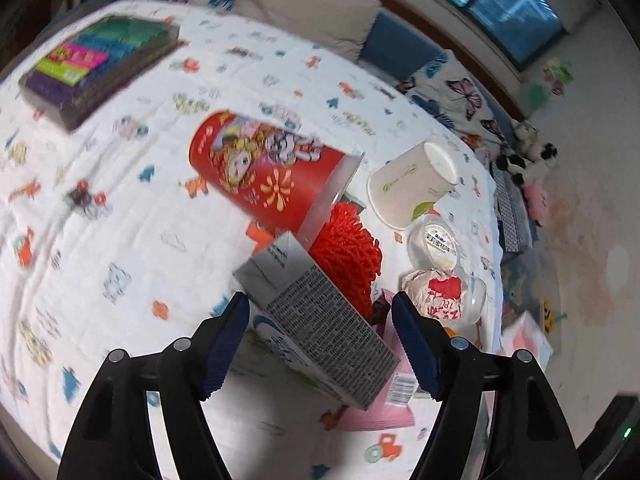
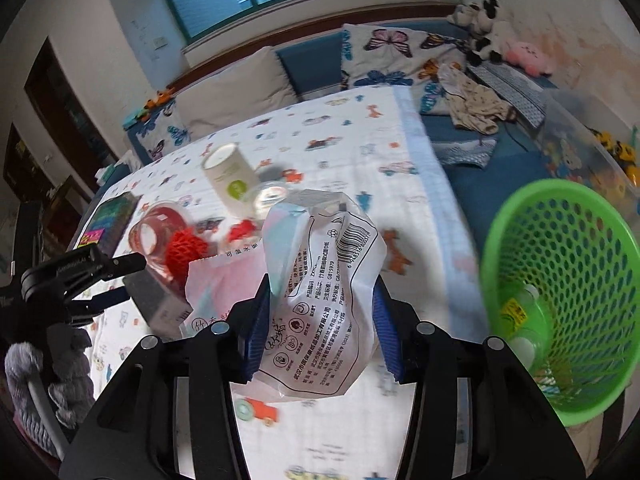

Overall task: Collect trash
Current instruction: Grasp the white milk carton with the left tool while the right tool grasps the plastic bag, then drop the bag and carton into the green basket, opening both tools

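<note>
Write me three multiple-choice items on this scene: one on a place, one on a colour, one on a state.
1. In the right wrist view, the green basket stands: A) on the windowsill; B) right of the bedspread; C) on a pillow.
2. The canister lying on the bedspread is: A) blue; B) red; C) black.
3. The right claw is: A) open, empty; B) shut on a bottle; C) shut on the white wrapper.

B: it sits off the bedspread's right edge.
B: its printed side is red.
C: the pads pinch the crumpled wrapper.
</note>
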